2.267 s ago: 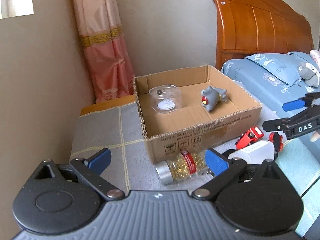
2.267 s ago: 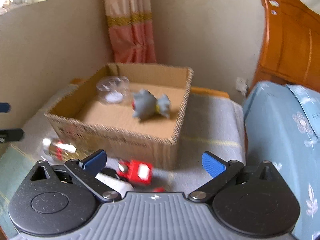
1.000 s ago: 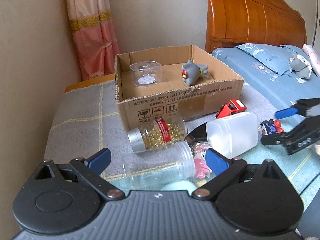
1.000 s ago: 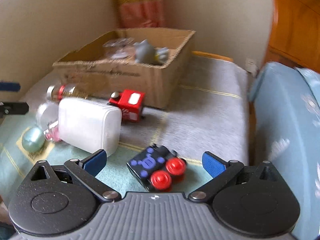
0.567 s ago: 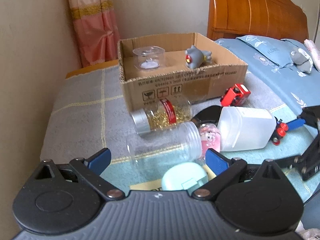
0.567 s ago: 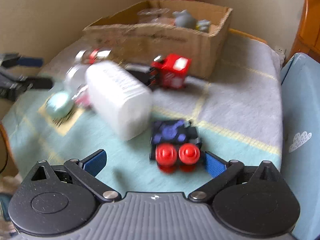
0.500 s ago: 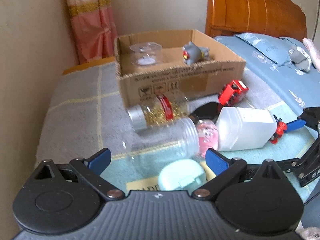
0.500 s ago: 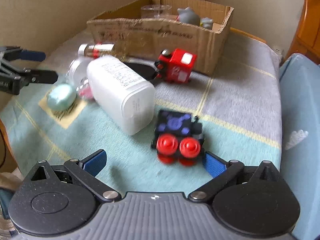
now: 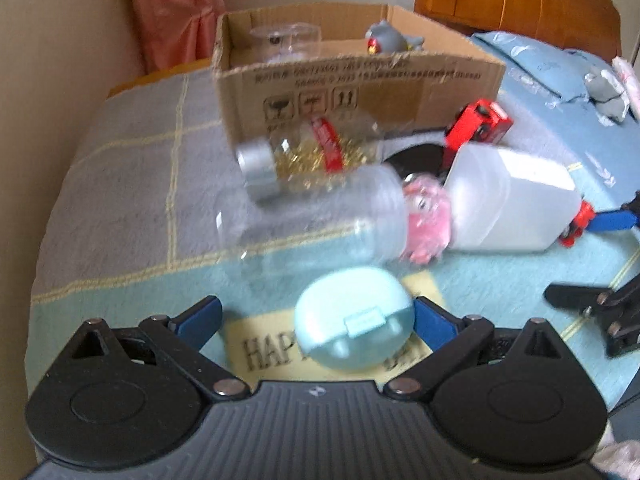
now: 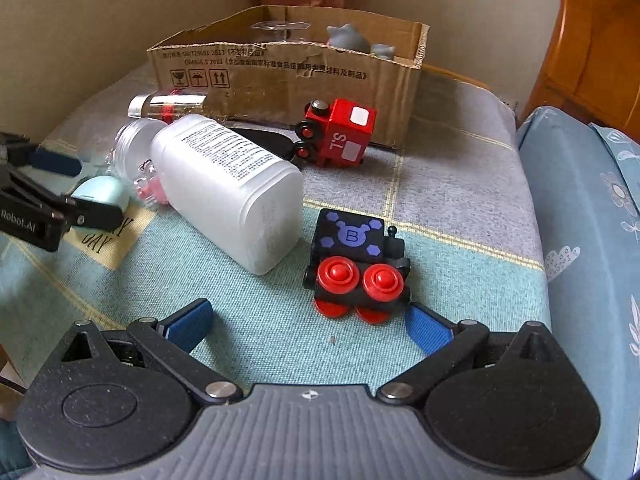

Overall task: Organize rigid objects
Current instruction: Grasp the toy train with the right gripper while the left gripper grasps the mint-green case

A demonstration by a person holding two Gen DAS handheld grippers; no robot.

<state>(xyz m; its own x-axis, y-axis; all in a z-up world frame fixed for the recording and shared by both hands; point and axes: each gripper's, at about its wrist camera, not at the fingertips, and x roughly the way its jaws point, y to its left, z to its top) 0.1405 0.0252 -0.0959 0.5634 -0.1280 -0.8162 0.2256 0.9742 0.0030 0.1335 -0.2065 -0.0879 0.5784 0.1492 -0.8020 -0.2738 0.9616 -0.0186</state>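
Note:
My left gripper (image 9: 316, 316) is open, and a pale mint round case (image 9: 354, 318) lies between its blue fingertips, close to the right one. Beyond the case lie a clear jar (image 9: 312, 220), a jar of gold capsules (image 9: 304, 152), a pink figure (image 9: 426, 216), a white bottle (image 9: 512, 198) and a red toy train (image 9: 478, 122). My right gripper (image 10: 308, 326) is open just in front of a black toy train with red wheels (image 10: 358, 266), which lies near the right fingertip. A cardboard box (image 10: 280, 72) at the back holds a clear cup and a grey toy.
The objects lie on a grey and teal blanket (image 10: 440, 168) over a low surface. A beige wall runs along the left, a blue bed (image 10: 592, 208) with a wooden headboard along the right. A black flat object (image 10: 264, 142) lies under the white bottle.
Both grippers have dropped low and moved forward. The mint case now sits between my left fingertips, and the black train is close to my right fingertips.

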